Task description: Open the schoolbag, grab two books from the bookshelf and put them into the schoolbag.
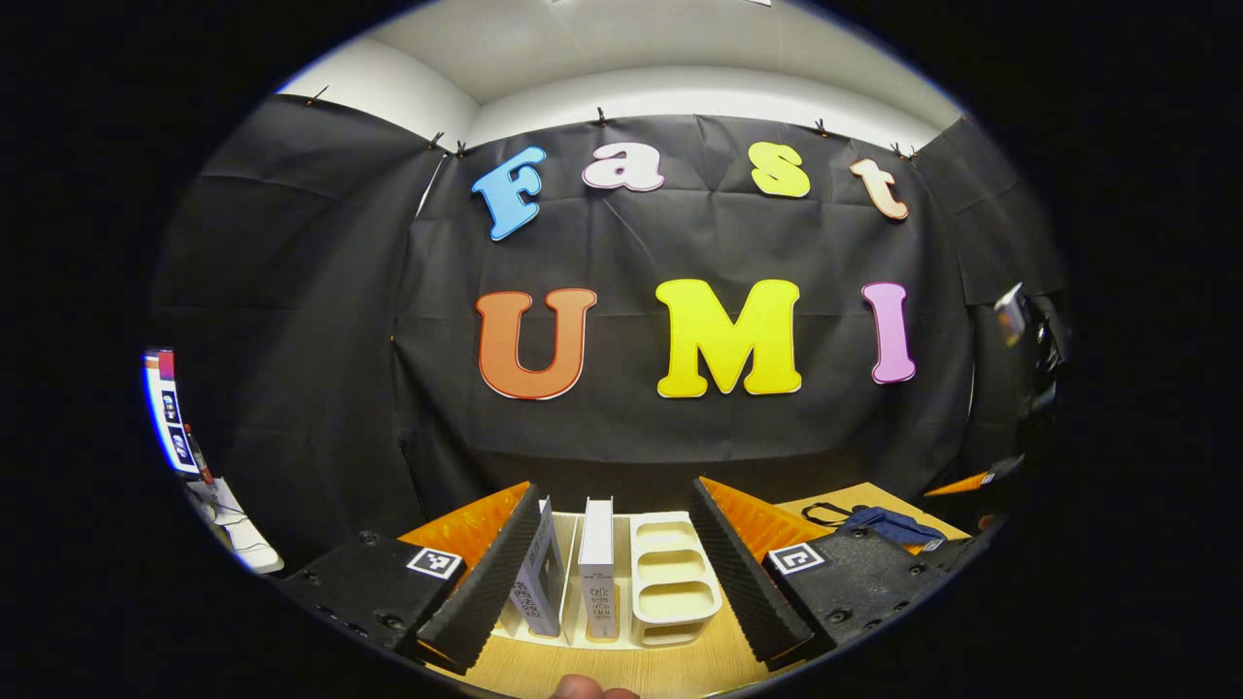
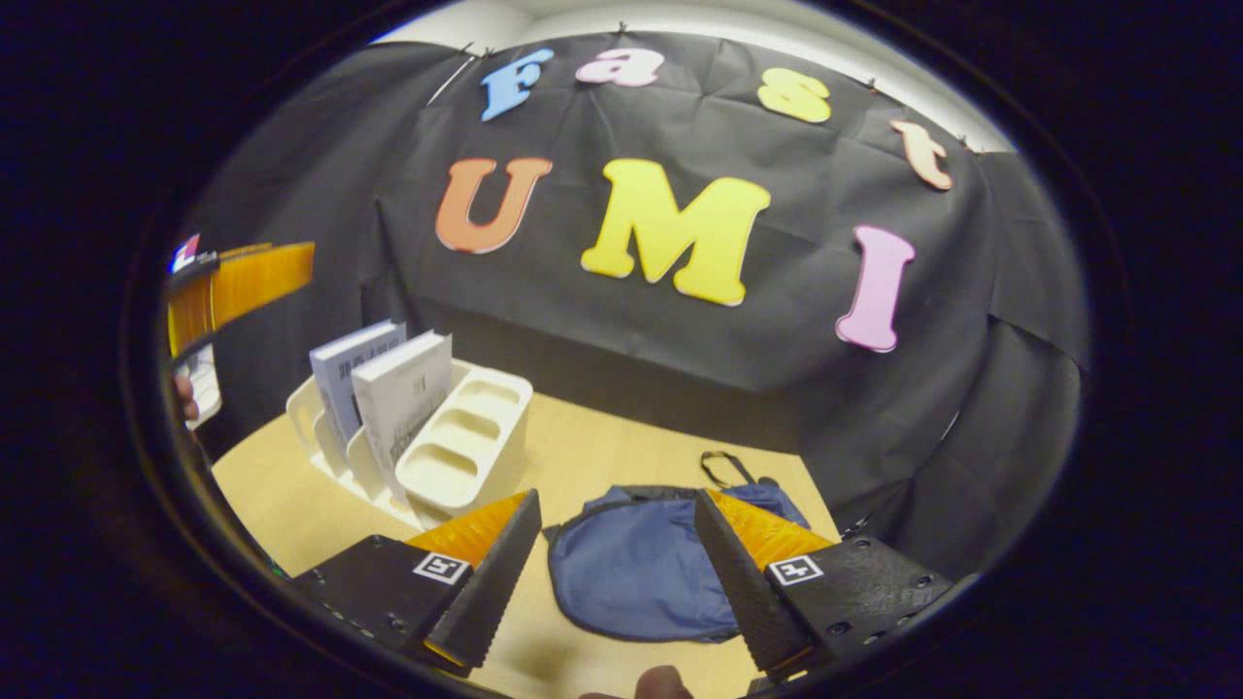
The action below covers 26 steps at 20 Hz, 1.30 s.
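Note:
A white bookshelf (image 1: 673, 581) stands on the wooden table with two upright books (image 1: 597, 563) in its left slots. My left gripper (image 1: 621, 636) is open right in front of it, its fingers on either side of the rack. The blue schoolbag (image 2: 641, 568) lies flat on the table, and my right gripper (image 2: 612, 607) hovers open just above its near edge. From the right gripper view the bookshelf (image 2: 464, 442) with both books (image 2: 400, 403) stands to the left of the bag. In the left gripper view the schoolbag (image 1: 889, 524) lies at the right.
The wooden table (image 2: 602, 442) runs back to the black cloth wall. The other gripper's finger (image 2: 243, 282) shows at the left edge of the right gripper view. A white object (image 1: 238, 534) lies off the table at the far left.

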{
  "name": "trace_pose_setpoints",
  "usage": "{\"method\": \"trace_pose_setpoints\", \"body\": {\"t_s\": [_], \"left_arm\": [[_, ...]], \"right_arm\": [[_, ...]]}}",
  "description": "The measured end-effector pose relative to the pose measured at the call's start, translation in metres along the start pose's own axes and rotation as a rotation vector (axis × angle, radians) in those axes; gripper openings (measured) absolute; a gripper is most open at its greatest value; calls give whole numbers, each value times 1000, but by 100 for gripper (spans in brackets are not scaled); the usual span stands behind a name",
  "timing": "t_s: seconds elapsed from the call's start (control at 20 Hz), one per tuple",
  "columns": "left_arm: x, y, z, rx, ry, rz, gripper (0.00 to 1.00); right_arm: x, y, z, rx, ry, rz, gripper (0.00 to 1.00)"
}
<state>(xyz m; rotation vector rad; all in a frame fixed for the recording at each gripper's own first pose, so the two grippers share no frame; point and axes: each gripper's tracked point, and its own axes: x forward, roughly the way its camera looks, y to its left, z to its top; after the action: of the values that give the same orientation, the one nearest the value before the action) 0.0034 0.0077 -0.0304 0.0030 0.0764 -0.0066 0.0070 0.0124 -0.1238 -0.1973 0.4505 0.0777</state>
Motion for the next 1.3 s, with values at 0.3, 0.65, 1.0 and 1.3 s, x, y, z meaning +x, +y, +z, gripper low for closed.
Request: {"method": "trace_pose_setpoints", "body": {"t_s": [0.3,0.65,1.0,1.3], "left_arm": [[-6,7,-3,-3,7,8,98],[-18,26,-8,23,15,58,98],[-25,39,-29,13,70,102,98],[-22,41,-33,18,89,111,98]], "right_arm": [[42,33,-71,-162,306,175,99],[102,41,-126,-234,567,152,96],[145,36,-169,-256,696,63,96],[155,28,-186,-248,775,34,84]]}}
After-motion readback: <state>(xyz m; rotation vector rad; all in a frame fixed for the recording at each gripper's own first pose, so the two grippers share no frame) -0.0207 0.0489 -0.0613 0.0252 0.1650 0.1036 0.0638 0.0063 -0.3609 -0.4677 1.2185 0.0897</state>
